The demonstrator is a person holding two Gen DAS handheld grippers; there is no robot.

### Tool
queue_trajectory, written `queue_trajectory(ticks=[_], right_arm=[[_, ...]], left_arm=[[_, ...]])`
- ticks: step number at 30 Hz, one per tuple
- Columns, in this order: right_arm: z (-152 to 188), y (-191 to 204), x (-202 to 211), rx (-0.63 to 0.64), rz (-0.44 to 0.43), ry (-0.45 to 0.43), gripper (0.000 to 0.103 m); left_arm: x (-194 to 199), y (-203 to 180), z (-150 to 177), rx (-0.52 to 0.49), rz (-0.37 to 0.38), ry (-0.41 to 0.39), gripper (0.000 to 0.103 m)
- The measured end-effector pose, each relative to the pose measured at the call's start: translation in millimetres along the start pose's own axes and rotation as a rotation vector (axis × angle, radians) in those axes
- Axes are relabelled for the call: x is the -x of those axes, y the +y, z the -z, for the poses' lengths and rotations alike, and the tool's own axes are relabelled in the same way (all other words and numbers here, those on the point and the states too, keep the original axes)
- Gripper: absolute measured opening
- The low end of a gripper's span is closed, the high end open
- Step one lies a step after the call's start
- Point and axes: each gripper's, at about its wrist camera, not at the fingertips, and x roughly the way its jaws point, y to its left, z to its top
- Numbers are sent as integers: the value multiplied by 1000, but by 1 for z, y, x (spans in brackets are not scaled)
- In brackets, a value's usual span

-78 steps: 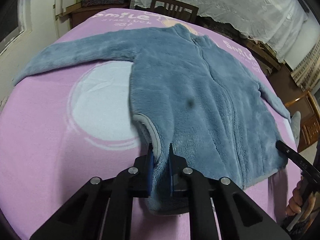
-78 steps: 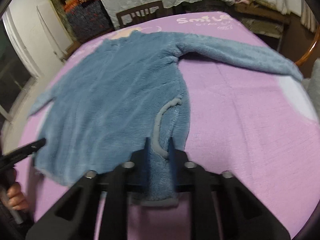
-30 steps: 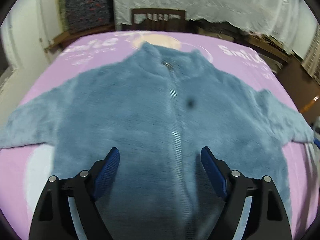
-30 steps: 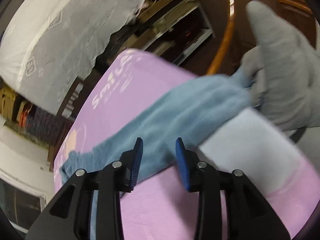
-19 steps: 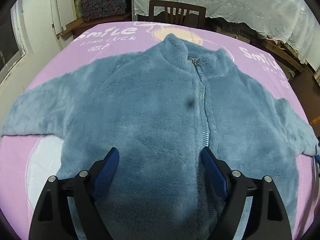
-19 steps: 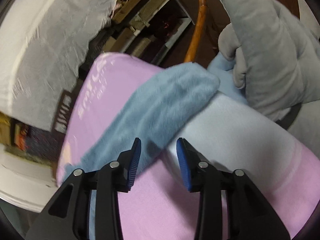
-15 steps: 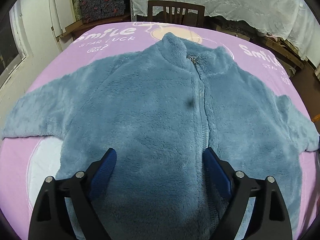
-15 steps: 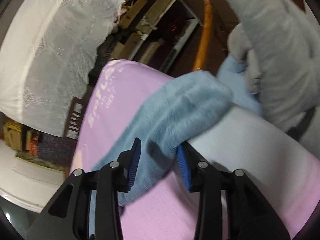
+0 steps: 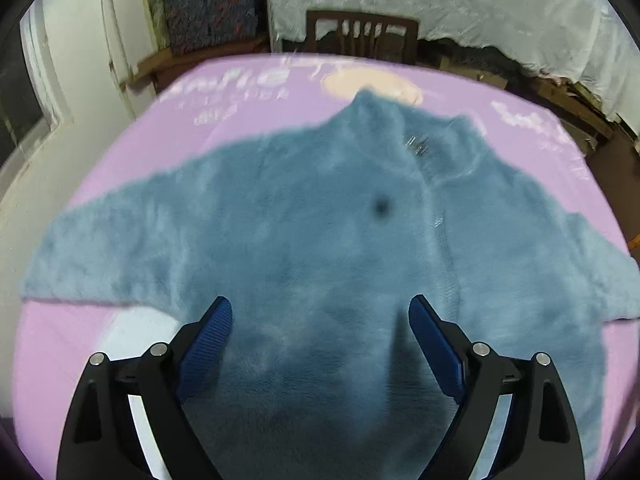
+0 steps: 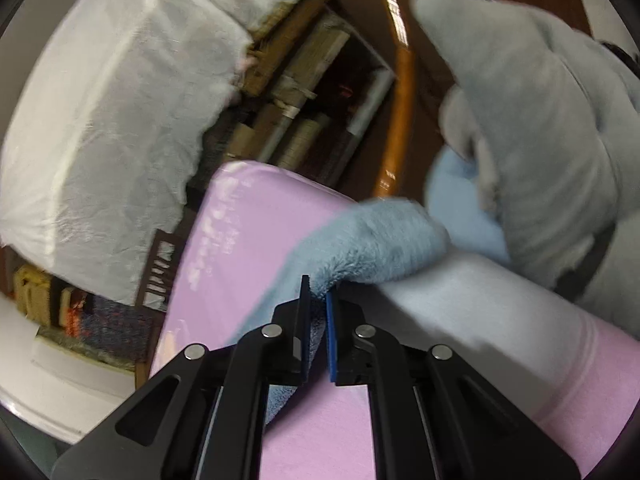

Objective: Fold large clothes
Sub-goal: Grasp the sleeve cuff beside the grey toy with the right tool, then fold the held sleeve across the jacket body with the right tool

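A blue fleece jacket (image 9: 320, 240) lies flat, front up and zipped, on a pink bed cover (image 9: 248, 112), both sleeves spread out. My left gripper (image 9: 320, 332) is open and empty above the jacket's lower body. My right gripper (image 10: 318, 304) is shut on the jacket's right sleeve (image 10: 372, 240) near its cuff, at the bed's edge.
A grey plush shark (image 10: 540, 100) lies right beside the sleeve cuff. A wooden chair (image 9: 362, 36) stands at the bed's far end. Sheet-covered furniture (image 10: 112, 92) and shelves (image 10: 304, 92) line the walls. A wooden hoop (image 10: 400, 80) stands past the bed's edge.
My right gripper has closed on the sleeve near the cuff. My left gripper has shifted a little to the left over the jacket, still open.
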Motion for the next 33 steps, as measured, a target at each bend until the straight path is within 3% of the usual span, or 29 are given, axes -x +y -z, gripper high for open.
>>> queue_trajectory(ticks=[1,4,6,11,16,21,25,29,33], right_arm=[[0,-5,-3,-18,-4,15,6],[-1,-8,-8,-29,-17,18,6],[1,-1,-8,9,-12,3,6],[14,41,14,197,-63,-84,5],[58,108,27,430,-102,-115,5],[140,192,7,661,-163,3,5],[226,231,-23,859,-178,169,5],[295,227,-74,976,-102,460,9],[303,224,-63,1054,-115,474,16]], left_arm=[[-8,4,2,23,23,24,91],[-1,5,-1,8,44,-19,92],[-5,10,-1,36,40,-2,92],[-9,16,-4,65,58,5,94],[-9,21,-8,84,73,3,94],[-5,36,-13,138,133,6,93],[-4,41,-15,162,171,14,93],[-3,37,-14,140,170,14,93],[2,33,-13,117,198,2,93]])
